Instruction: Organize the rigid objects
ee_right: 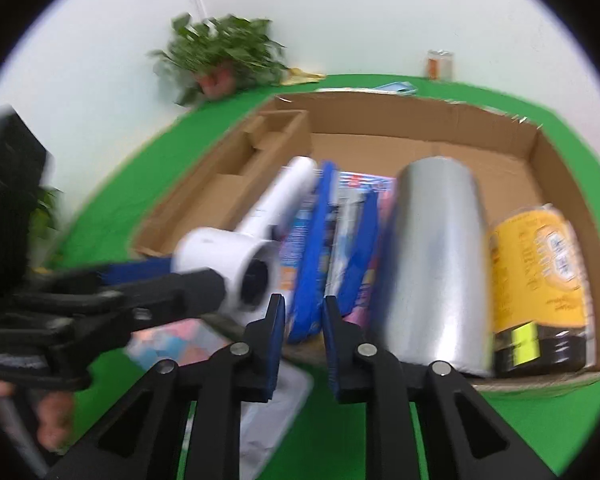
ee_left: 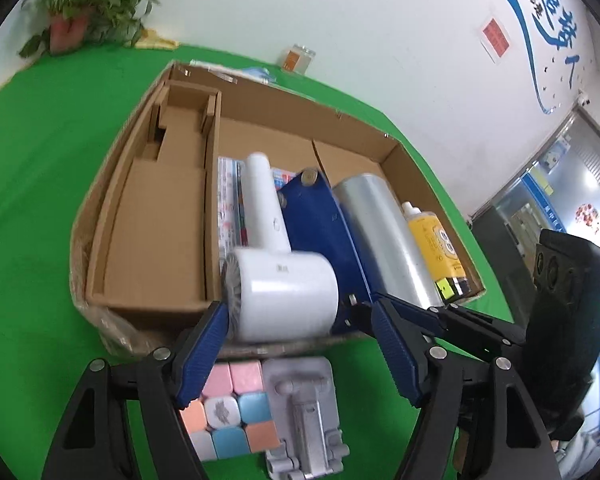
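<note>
A white hair dryer lies over the near wall of a cardboard box, its head between the pads of my left gripper, whose jaws stand wide apart with only the left pad close to it. In the right wrist view the left gripper reaches to the dryer. My right gripper is shut on a blue tool standing on edge in the box; the tool also shows in the left wrist view.
In the box lie a silver cylinder, a yellow bottle and printed packs. On the green cloth in front are a pastel cube and a grey phone stand. A potted plant and a jar stand at the back.
</note>
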Motion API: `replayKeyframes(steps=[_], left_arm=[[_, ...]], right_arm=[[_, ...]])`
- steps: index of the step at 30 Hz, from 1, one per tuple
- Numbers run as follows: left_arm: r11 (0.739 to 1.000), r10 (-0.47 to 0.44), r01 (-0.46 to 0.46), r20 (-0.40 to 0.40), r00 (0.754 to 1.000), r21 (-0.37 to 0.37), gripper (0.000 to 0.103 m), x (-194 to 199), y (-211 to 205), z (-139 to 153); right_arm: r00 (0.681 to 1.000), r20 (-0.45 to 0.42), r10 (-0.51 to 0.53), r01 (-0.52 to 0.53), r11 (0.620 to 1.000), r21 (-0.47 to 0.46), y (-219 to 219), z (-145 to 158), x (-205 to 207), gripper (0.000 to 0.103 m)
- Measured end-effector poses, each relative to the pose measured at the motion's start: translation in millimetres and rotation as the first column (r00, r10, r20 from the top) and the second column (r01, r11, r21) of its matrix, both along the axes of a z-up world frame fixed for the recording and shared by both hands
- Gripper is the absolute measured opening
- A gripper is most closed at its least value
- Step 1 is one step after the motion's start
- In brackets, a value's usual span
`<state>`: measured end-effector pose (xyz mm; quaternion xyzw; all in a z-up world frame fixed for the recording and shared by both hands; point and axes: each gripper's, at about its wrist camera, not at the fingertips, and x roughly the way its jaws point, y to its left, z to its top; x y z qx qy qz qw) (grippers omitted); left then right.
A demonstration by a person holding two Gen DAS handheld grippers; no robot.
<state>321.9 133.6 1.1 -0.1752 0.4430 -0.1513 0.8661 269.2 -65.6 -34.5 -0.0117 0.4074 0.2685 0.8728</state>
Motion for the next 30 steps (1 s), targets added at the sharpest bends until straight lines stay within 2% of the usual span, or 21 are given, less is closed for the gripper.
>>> replayKeyframes(steps=[2,4,6,7,8,9,10,11,14,17,20,22,25,28,30], left_arm=[[0.998,0.01,-0.012,0.036,0.999,0.06,0.071,-7.5,0.0,5.3],[0.993,0.033,-0.041,0.079,0.996,0.108,0.074,-14.1,-2.0,12.9],[0.986,0.056,-0.08,0.161,0.985,0.145,0.077,-29.7,1.2,27.8],[0.981,0.067,-0.1,0.193,0.979,0.164,0.085,-36.2,1.7,33.0],[0.97,0.088,-0.143,0.266,0.96,0.195,0.098,-51.1,2.1,41.3],[0.964,0.097,-0.168,0.316,0.944,0.206,0.103,-61.5,1.9,45.7],[0.959,0.099,-0.191,0.382,0.919,0.211,0.103,-77.3,2.2,50.4],[0.954,0.089,-0.196,0.412,0.907,0.226,0.103,-90.7,0.3,52.1],[0.952,0.057,-0.157,0.351,0.935,0.264,0.103,-110.0,-5.1,41.0],[0.963,0.055,-0.119,0.257,0.965,0.241,0.103,-118.6,-7.0,22.2],[0.991,0.027,-0.048,0.16,0.987,0.125,0.102,-127.6,-11.9,-1.5],[0.998,0.01,-0.017,0.115,0.993,0.054,0.102,-131.1,-15.7,-15.2],[0.999,-0.024,0.025,0.038,0.999,-0.036,0.099,-122.8,-27.3,-39.0],[0.996,-0.032,0.03,-0.02,0.999,-0.08,0.095,-111.2,-36.4,-56.2],[0.997,-0.009,0.004,-0.066,0.998,-0.08,0.095,-103.3,-40.0,-65.2]], right_arm=[[0.999,0.035,-0.019,0.019,1.0,0.012,-5.2,5.3,-10.5,0.022],[0.992,0.109,-0.059,0.057,0.998,0.022,-13.8,13.4,-27.8,0.036],[0.974,0.202,-0.104,0.097,0.994,0.048,-23.8,21.6,-50.1,0.082],[0.956,0.264,-0.13,0.117,0.991,0.064,-28.9,24.8,-64.5,0.091],[0.945,0.295,-0.141,0.124,0.99,0.073,-31.4,25.7,-71.8,0.097],[0.935,0.321,-0.151,0.131,0.988,0.082,-35.6,25.6,-82.4,0.099],[0.933,0.325,-0.154,0.132,0.987,0.086,-38.0,23.7,-88.5,0.101],[0.935,0.316,-0.157,0.136,0.987,0.09,-40.7,20.9,-92.8,0.101],[0.956,0.246,-0.157,0.132,0.984,0.118,-47.4,7.1,-100.3,0.101],[0.985,0.153,-0.085,0.063,0.988,0.142,-46.9,-10.9,-104.7,0.101],[0.998,0.065,-0.028,0.016,0.986,0.167,-47.0,-27.7,-113.2,0.101],[1.0,0.022,-0.007,0.003,0.984,0.177,-50.0,-36.5,-122.6,0.101],[1.0,0.014,0.008,-0.01,0.987,0.161,-57.2,-42.9,-136.7,0.101],[1.0,0.007,0.017,-0.018,0.987,0.162,-66.8,-45.1,-149.4,0.101],[0.999,0.025,0.022,-0.025,0.99,0.136,-72.0,-44.7,-157.8,0.101]])
